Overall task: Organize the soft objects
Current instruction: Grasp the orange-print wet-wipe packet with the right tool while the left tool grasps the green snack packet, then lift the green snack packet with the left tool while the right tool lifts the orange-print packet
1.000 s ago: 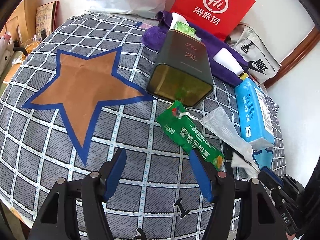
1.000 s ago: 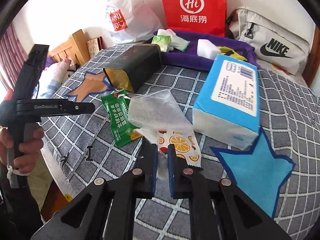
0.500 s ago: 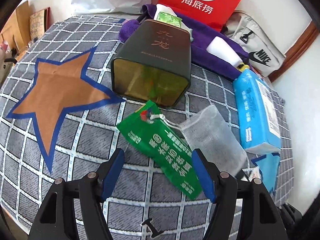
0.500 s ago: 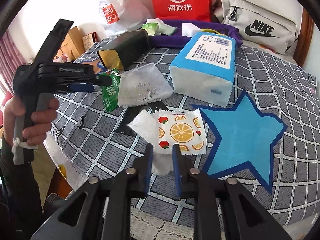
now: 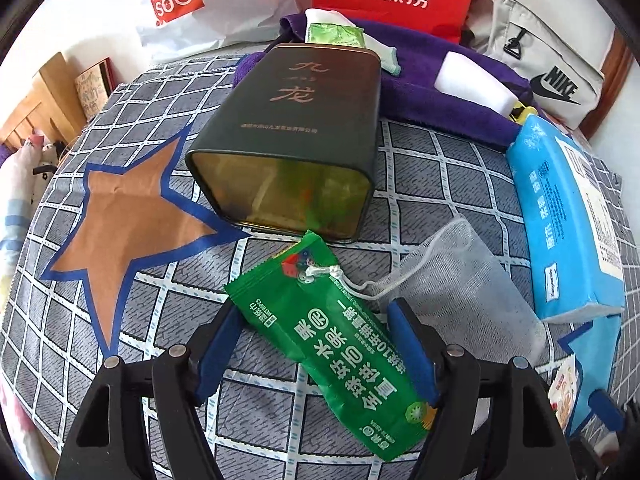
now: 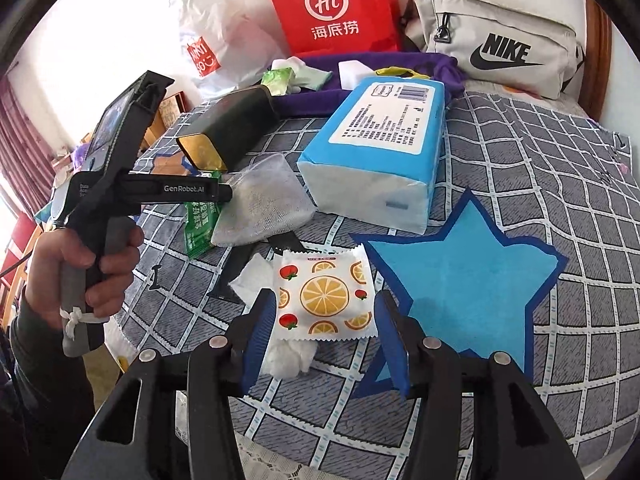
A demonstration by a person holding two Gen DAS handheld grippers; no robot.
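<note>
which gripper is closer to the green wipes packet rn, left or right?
Left. The left gripper is open with the green wipes packet lying between its fingers. The right gripper is open around the fruit-print packet, with the mesh bag lying between it and the green packet.

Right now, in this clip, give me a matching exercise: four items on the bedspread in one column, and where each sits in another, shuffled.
Items:
1. green wet-wipe packet
2. orange-print sachet
3. dark tin
4. blue tissue pack

Places:
A. lying on its side, open mouth facing the left wrist camera
B. between the open fingers of the left gripper
C. just beyond the blue star
D. between the open fingers of the right gripper

Pairs: 1-B, 2-D, 3-A, 4-C
</note>
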